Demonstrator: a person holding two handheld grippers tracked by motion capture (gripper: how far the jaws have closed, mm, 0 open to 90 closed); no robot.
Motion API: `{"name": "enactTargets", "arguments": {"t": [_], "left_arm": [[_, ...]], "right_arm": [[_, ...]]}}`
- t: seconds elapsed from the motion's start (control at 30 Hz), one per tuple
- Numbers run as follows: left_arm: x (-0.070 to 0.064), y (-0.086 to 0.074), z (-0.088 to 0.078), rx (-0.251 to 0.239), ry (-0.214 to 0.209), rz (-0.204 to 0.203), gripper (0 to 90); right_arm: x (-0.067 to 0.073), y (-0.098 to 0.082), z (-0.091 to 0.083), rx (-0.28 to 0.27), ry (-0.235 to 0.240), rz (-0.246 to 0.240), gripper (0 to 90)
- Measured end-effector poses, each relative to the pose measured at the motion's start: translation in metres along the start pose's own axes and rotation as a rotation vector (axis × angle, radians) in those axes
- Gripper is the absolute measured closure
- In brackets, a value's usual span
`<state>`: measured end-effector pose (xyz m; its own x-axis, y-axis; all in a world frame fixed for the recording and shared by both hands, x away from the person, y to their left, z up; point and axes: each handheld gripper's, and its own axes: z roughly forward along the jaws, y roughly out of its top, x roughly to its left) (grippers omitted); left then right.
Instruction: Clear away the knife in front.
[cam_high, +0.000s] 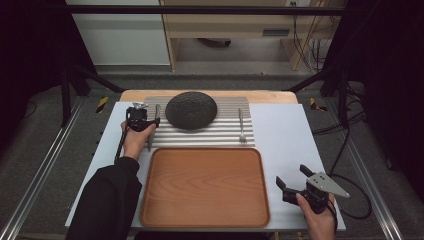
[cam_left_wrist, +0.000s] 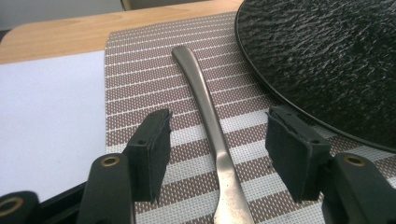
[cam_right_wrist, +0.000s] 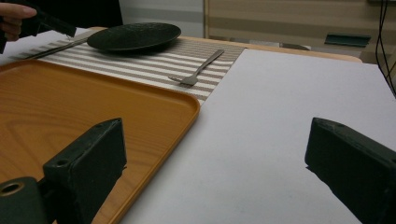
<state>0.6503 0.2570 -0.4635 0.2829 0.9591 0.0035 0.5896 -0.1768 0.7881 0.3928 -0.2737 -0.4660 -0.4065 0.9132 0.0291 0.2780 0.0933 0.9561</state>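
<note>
I have the left gripper (cam_left_wrist: 217, 154) straddling the knife (cam_left_wrist: 210, 126) on the striped mat (cam_left_wrist: 140, 84) beside the black plate (cam_left_wrist: 327, 60), pads half open, not touching, so next I pinch the handle.

On the worktop (cam_high: 285, 130), the placemat (cam_high: 220, 132) lies just behind the tray (cam_high: 205, 185), bearing the plate (cam_high: 191, 110) at its middle, a knife (cam_high: 151, 132) left of the plate, a fork (cam_high: 241, 125) right.

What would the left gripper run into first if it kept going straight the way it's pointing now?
Most likely the metal utensil handle lying between the left gripper's open fingers on the striped placemat. The black plate sits off to one side.
</note>
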Motion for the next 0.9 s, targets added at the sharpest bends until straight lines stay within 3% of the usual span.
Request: {"name": "enactTargets", "arguments": {"t": [0.33,0.9], "left_arm": [[-0.001,-0.005,0.009,0.027,0.014,0.001,41.7],[-0.002,-0.008,0.015,0.042,0.009,0.0,57.9]], "right_arm": [[0.001,-0.001,0.001,0.013,-0.003,-0.018,5.9],[0.001,-0.003,0.002,0.019,-0.004,-0.008,6.5]]}}
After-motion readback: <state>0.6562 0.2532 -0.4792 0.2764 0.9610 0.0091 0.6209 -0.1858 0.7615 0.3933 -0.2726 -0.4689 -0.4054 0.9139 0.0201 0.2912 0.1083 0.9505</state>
